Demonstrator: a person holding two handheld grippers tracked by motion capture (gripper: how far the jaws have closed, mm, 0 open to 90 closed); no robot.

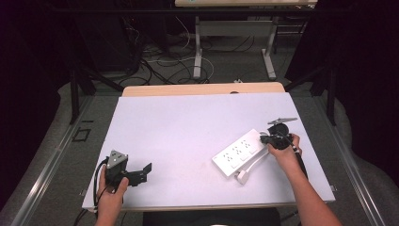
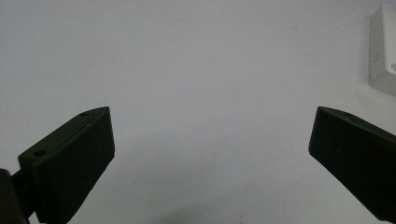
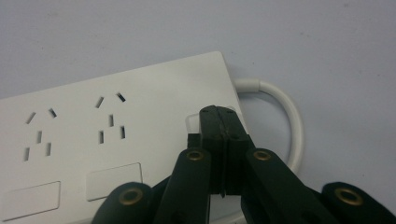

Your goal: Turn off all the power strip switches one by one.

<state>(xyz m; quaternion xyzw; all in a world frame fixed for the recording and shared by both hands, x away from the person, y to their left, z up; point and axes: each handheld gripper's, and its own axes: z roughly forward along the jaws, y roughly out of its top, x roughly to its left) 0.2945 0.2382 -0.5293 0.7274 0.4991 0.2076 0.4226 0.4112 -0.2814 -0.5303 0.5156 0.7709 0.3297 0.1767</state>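
Observation:
A white power strip (image 1: 236,154) lies at an angle on the right half of the white table (image 1: 179,136). Its white cable (image 3: 292,116) loops from the near end to a plug (image 1: 242,176). My right gripper (image 1: 263,139) is at the strip's far right end. In the right gripper view my right gripper (image 3: 219,113) is shut with nothing between its jaws, and its tips rest on the strip (image 3: 116,140) at a small switch next to the cable end. My left gripper (image 1: 145,173) sits near the table's front left, open and holding nothing. Its jaws stand wide over bare table in the left gripper view (image 2: 211,116).
A corner of the power strip (image 2: 383,56) shows at the upper right of the left gripper view. Beyond the table are metal desk legs (image 1: 197,47) and loose cables (image 1: 155,66) on the floor. A dark frame post (image 1: 74,89) stands at the far left.

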